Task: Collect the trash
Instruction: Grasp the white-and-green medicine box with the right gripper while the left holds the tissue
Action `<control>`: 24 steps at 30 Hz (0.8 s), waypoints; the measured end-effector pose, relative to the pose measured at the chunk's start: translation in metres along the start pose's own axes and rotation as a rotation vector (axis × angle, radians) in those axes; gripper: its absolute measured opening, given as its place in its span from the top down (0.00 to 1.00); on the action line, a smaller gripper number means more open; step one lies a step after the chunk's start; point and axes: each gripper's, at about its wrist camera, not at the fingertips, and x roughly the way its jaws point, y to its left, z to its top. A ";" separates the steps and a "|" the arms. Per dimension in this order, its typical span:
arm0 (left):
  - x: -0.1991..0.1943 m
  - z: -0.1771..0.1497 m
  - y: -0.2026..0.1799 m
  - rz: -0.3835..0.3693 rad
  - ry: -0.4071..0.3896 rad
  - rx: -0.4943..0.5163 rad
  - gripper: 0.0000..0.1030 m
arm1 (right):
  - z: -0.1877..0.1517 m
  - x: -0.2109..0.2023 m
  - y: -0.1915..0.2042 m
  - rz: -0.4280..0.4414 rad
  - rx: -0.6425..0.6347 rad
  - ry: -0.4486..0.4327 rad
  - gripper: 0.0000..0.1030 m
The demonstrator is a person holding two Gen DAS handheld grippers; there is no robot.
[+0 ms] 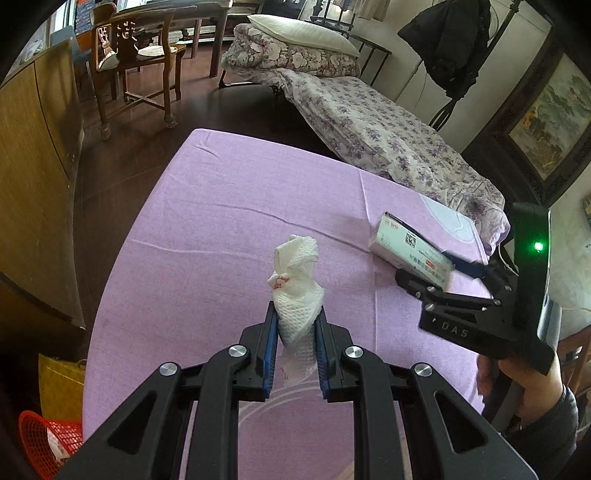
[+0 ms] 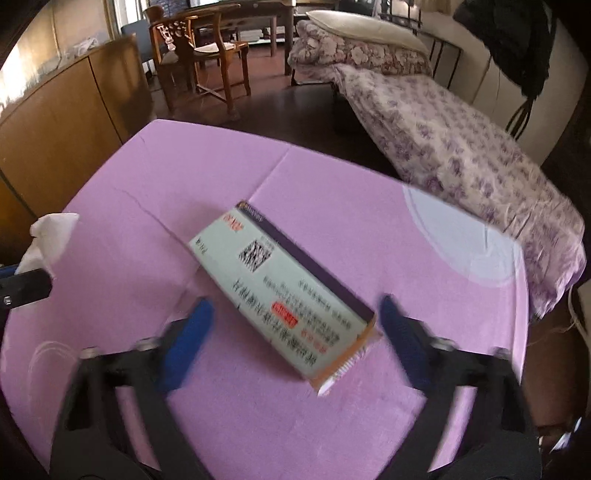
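right gripper (image 1: 424, 275) body: white letters "DAS" | carton (image 2: 284, 291) in front of it: QR code, red label and lines of Chinese print on its top face, too blurred to read | crumpled tissue (image 1: 295, 284) left of the carton: red marks, unreadable

The surface (image 1: 229, 192) carries a lilac cloth. Beyond it stands a bed (image 1: 388, 136) with a floral cover and a white pillow (image 1: 303, 31). A carved wooden chair (image 1: 136, 62) stands on the dark floor (image 1: 122, 162). A wooden cabinet (image 1: 33, 177) stands left.
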 end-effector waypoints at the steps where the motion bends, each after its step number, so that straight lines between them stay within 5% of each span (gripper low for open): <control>1: 0.000 0.000 0.000 -0.001 0.000 -0.002 0.82 | -0.003 -0.004 0.000 0.007 0.029 0.008 0.44; 5: 0.000 0.001 0.002 -0.005 -0.002 -0.015 0.82 | -0.018 -0.017 0.003 -0.027 0.114 0.036 0.46; 8: -0.001 0.000 0.002 -0.008 -0.004 -0.019 0.82 | -0.030 -0.027 0.007 0.069 0.202 0.060 0.45; 12: -0.002 -0.001 0.000 -0.013 -0.007 -0.015 0.82 | -0.027 -0.035 0.019 0.022 0.157 0.021 0.22; 15: -0.004 0.000 0.002 -0.017 -0.009 -0.022 0.82 | -0.018 -0.032 0.026 -0.016 0.109 0.010 0.20; 22: -0.004 0.001 0.002 -0.014 -0.004 -0.017 0.82 | -0.002 -0.023 0.039 -0.055 0.019 0.009 0.23; 24: -0.005 0.001 0.002 -0.014 -0.008 -0.015 0.82 | -0.003 -0.022 0.042 -0.064 0.000 0.005 0.37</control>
